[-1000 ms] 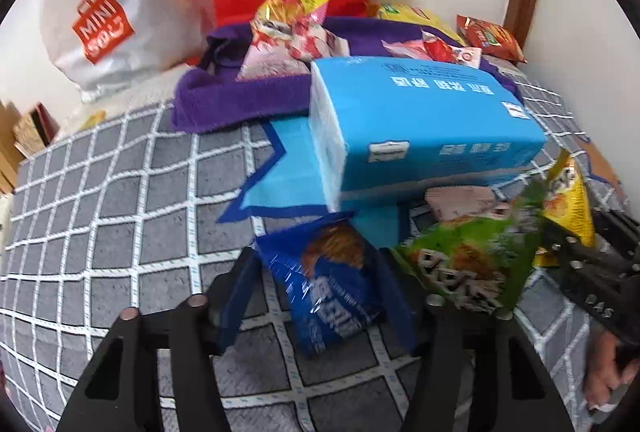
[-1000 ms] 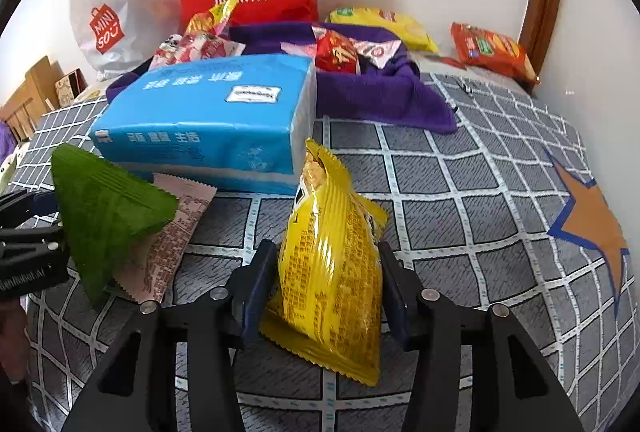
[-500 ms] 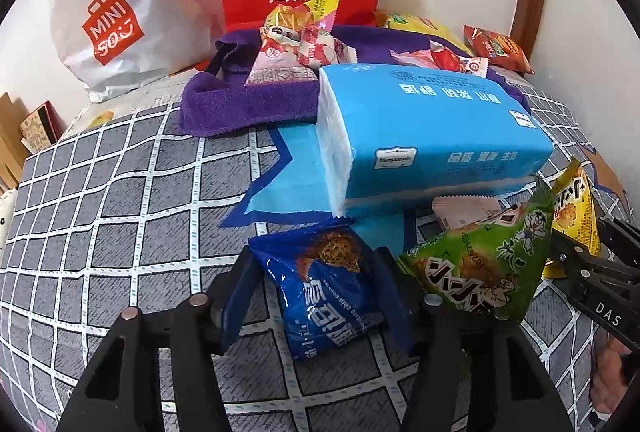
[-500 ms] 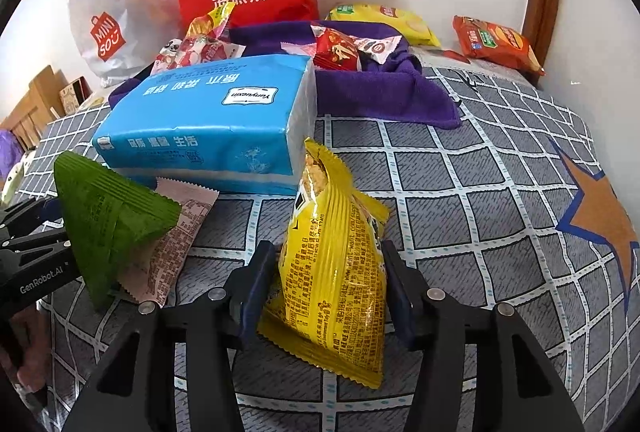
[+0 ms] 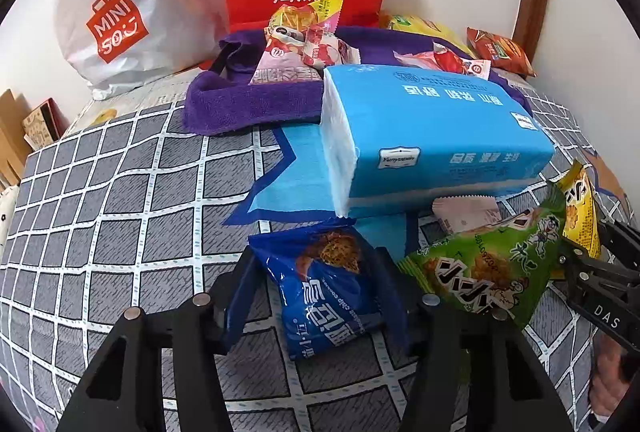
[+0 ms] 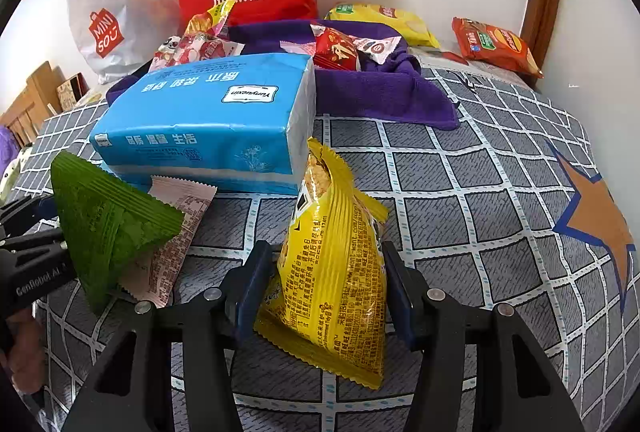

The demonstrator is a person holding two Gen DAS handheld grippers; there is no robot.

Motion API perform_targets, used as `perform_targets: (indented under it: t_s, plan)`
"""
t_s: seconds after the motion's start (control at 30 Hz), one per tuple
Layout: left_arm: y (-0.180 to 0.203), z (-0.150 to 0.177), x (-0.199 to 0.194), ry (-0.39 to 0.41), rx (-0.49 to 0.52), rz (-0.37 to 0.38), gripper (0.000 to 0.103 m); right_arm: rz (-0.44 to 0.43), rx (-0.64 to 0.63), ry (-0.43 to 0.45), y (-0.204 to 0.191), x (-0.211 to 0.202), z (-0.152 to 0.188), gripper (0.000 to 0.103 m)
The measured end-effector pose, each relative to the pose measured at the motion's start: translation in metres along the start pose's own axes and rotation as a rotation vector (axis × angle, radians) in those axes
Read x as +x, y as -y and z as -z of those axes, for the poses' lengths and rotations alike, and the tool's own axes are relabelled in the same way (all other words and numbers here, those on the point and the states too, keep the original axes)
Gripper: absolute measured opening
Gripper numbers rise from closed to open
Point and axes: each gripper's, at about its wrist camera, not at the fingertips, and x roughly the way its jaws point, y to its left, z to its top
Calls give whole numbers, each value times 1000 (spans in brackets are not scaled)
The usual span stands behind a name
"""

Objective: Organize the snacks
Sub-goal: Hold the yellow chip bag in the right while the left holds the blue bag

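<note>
Left gripper point(image 5: 316, 296) clamps its fingers on the blue cookie packet point(image 5: 326, 288); right gripper point(image 6: 322, 286) clamps the yellow snack bag point(image 6: 336, 272), both just in front of the tissue pack point(image 6: 208, 120), mid-bed.

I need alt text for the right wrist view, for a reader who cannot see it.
The right gripper holds a yellow snack bag upright between its fingers, above a grey checked cloth. Left of it lie a green triangular snack and a blue tissue pack.
</note>
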Motion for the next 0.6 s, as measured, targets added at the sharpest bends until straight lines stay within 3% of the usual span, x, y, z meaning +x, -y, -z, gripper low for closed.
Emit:
perform_targets:
  t_s: [0.23,0.6]
  plan:
    - [-8,0,-3,9,-44,-1,40,-4,11,3,2,-1,0,51]
    - [-8,-1,-3,8,-48,-1,41,-18,43,9,6,-2,1,47]
